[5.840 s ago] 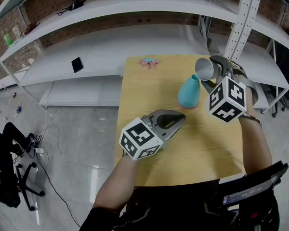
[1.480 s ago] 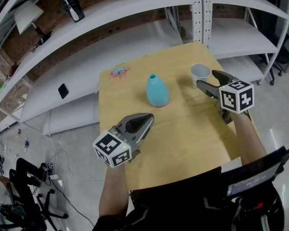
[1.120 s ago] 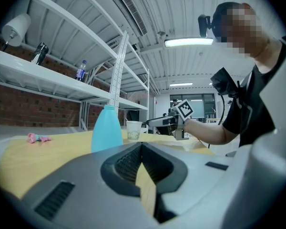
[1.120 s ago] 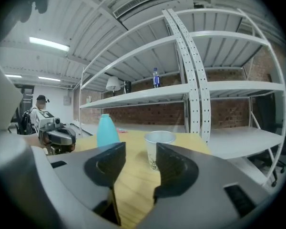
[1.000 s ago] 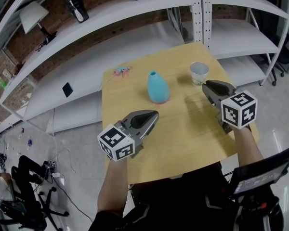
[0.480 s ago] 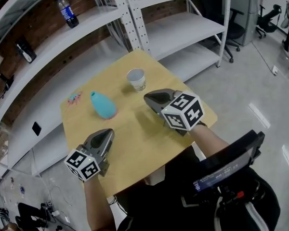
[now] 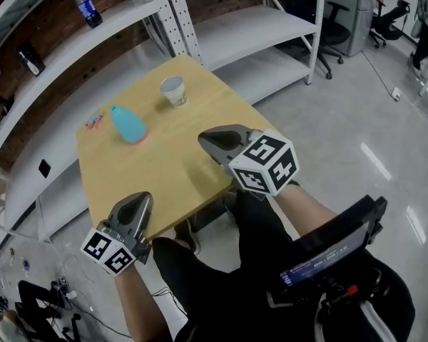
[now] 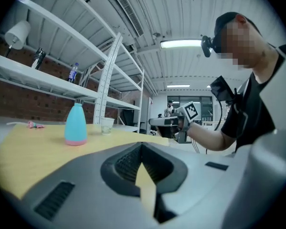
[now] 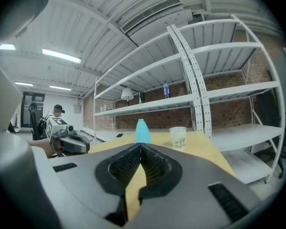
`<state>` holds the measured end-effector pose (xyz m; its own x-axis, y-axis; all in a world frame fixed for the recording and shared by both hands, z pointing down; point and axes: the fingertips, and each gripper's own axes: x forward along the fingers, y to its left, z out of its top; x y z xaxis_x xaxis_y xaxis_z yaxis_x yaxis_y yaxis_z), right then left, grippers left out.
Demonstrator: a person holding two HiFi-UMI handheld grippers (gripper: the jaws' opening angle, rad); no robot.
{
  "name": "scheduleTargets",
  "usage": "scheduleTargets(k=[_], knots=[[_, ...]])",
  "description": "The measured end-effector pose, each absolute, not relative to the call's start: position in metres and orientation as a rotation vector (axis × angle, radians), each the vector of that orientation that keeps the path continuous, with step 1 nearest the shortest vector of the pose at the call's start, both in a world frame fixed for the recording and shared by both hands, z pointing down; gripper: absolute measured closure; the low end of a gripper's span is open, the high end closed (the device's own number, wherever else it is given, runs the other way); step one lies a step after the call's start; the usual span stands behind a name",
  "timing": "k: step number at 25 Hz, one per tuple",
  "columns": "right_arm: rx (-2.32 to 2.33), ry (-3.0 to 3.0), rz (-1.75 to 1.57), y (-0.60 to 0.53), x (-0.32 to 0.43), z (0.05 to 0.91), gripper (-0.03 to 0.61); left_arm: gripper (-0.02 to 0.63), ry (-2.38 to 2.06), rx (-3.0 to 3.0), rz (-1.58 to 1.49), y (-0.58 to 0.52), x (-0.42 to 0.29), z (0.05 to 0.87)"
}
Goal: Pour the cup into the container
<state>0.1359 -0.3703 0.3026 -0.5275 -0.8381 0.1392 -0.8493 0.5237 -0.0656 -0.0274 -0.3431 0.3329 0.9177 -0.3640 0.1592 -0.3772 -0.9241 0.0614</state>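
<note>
Standing upright near the far edge of the table (image 7: 175,173), the cup (image 7: 173,90) is pale and printed, mouth up and long axis vertical; what it holds cannot be told from any view. Just beside it, apart and not touching, stands the blue container (image 7: 128,124), also upright with its narrow neck on top, its pinkish base flat on the wood and its contents hidden. A small pink thing (image 7: 94,120) lies beyond the container near the table's far corner. The table is light wood on a glossy grey floor, with white shelves (image 7: 221,38) against a brick wall behind it, a dark bottle (image 7: 87,6) on an upper shelf and an office chair (image 7: 335,11) off to the side. The left gripper (image 7: 144,197) hangs at the table's near corner with its jaws pressed together on nothing. The right gripper (image 7: 203,140) is over the near part of the table, jaws likewise closed and empty. Both point across the table toward the cup and container, and both are well apart from them.
</note>
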Motion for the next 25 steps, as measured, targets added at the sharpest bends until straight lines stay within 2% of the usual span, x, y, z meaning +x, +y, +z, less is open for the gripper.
scheduleTargets(k=[17, 25], knots=[[1.346, -2.731, 0.1, 0.013, 0.114, 0.309, 0.577, 0.614, -0.666, 3.005, 0.139, 0.058, -0.021, 0.331], [1.304, -2.746, 0.123, 0.129, 0.103, 0.314, 0.577, 0.613, -0.714, 2.955, 0.142, 0.182, -0.028, 0.34]])
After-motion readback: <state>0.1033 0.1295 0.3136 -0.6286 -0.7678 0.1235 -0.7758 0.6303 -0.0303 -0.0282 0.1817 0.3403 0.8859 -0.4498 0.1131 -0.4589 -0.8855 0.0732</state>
